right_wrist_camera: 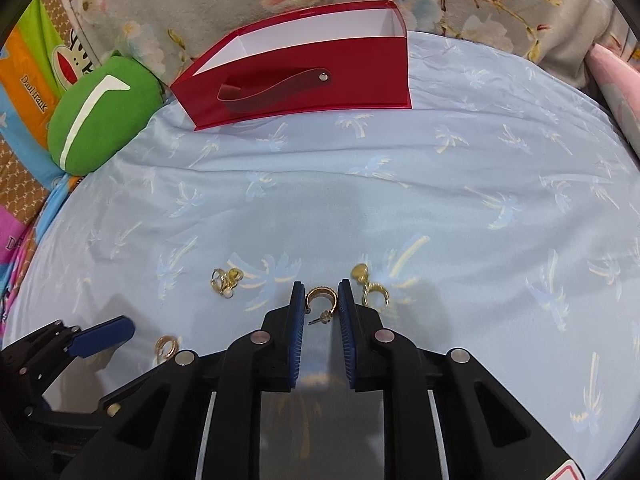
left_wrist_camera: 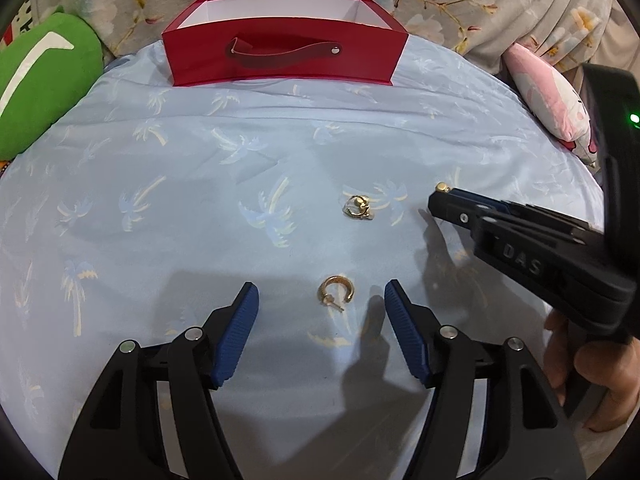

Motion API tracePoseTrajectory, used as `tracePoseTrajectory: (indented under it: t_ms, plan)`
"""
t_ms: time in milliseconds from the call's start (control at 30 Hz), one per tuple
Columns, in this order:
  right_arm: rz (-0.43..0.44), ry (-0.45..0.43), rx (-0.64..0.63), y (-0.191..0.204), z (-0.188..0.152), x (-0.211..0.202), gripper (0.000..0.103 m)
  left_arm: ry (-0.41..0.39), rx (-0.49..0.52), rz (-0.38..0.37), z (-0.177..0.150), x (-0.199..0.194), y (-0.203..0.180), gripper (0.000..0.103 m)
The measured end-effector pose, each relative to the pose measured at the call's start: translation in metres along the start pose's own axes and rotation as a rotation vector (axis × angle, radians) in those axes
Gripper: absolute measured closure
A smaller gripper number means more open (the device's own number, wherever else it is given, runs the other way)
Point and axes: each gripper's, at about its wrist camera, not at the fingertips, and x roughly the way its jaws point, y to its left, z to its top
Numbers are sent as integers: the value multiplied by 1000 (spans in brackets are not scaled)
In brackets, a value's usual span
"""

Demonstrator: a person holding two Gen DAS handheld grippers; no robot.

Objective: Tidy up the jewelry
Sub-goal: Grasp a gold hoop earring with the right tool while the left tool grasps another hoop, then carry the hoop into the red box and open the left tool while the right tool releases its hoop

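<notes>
On the bed's pale blue palm-print sheet (left_wrist_camera: 200, 208), the left tongs (left_wrist_camera: 322, 312) are hanging released, their blue pads well apart on either side of a gold hoop earring (left_wrist_camera: 335, 290) lying flat between them, untouched. Just beside it, the right tongs (right_wrist_camera: 322, 300) are pinching a second gold hoop earring (right_wrist_camera: 320, 300) at their tips, its post sticking out below. A small tangle of gold pieces (right_wrist_camera: 225, 281) is lying to their left and a gold drop earring (right_wrist_camera: 370, 284) just to their right. At the far edge a red box (right_wrist_camera: 304, 76) is standing open, a green cushion (right_wrist_camera: 100, 116) beside it.
</notes>
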Motion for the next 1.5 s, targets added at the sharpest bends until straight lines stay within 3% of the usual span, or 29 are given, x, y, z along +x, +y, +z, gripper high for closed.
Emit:
tracePoseTrajectory:
  t_ms: [100,433,800,1000,1500]
  plan:
    - [9,-8,19,-5,-5,-12,87,-7,5,-2,1,2,-2,41]
    - [26,-6,58,-18,-16,-27,87,-39,18,-13,1,4,-2,86]
    - [60,-27,68,-18,-18,-40,87,-34,39,-58,-1,-3,-6,87]
    - [75,-75,42,-11,-7,-58,87,-74,35,-54,9,-23,-2,87]
    - [89,-226,-91,26,71,-77,87,-228,81,156,93,-62,18,87]
